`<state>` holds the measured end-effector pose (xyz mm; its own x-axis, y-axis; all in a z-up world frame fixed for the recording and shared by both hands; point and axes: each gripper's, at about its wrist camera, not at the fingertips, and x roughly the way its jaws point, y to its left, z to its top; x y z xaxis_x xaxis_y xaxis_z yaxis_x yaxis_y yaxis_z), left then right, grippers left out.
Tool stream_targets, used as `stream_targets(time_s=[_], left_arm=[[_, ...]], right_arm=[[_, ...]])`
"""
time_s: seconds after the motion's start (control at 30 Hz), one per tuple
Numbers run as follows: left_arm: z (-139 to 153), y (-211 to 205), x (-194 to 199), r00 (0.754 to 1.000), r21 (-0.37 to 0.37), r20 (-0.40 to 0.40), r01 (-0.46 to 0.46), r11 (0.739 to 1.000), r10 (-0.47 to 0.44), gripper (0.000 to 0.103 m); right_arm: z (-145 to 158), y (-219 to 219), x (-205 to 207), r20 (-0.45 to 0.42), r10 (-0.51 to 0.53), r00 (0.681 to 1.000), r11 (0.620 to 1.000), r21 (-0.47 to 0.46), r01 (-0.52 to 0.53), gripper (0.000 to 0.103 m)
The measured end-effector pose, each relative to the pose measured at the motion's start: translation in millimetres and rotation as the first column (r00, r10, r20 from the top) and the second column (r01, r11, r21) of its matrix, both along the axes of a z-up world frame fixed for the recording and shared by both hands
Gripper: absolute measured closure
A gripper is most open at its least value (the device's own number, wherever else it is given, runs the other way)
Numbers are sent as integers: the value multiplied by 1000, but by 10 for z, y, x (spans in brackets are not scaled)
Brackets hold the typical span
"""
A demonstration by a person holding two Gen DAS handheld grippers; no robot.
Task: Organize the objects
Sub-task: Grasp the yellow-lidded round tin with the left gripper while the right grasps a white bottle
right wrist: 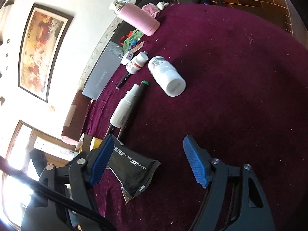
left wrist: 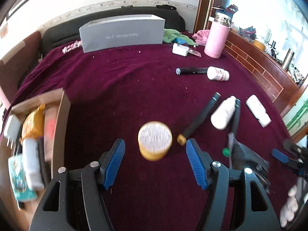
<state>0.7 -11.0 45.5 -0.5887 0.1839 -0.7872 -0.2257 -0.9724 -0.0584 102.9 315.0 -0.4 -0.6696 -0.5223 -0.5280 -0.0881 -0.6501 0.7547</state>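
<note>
Yellow jar (left wrist: 155, 140), short, pale lid, upright at lower centre of the left view on the purple cloth (left wrist: 119, 80), not yet boxed. Left gripper (left wrist: 155, 161) jaws wide, empty, just short of it; cardboard box (left wrist: 61, 115) at left edge already holds several items. Approx. half done: bottles (right wrist: 166, 76), pens, black packet (right wrist: 132, 169) still loose; right gripper (right wrist: 147, 161) jaws wide, one pad touching packet, no grip.

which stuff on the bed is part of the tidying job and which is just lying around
Part of the job:
yellow jar between the open left gripper
black sachet by the open right gripper
white bottles and black pens
cardboard box, partly filled

Just lying about:
grey box
pink flask
framed painting
</note>
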Motion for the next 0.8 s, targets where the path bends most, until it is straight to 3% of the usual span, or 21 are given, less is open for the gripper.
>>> stream_targets(time_s=[0.2,0.27,0.3,0.63,0.8], left_arm=[[-145,133,-207,999,-64,-28,18,998,-20,45],[-202,148,-219,1000,-83,-13,9,997,-10,65],[-229,146,-221,1000,-80,5,11,997,-10,69],[88,-143,170,1000,127,-2,12,992,-12,69],[164,-230,385,1000,180,4,25,983,-26,69]], right_arm=[[-2,-30,-3,-9,16,1000,1000,7,-16,22],[-6,-28,-12,-13,15,1000,1000,2,-15,22],[-5,-29,-10,-13,15,1000,1000,2,-15,22],[-6,-73,-45,-7,13,1000,1000,28,-13,22],[-6,-95,-61,-6,11,1000,999,43,-11,21]])
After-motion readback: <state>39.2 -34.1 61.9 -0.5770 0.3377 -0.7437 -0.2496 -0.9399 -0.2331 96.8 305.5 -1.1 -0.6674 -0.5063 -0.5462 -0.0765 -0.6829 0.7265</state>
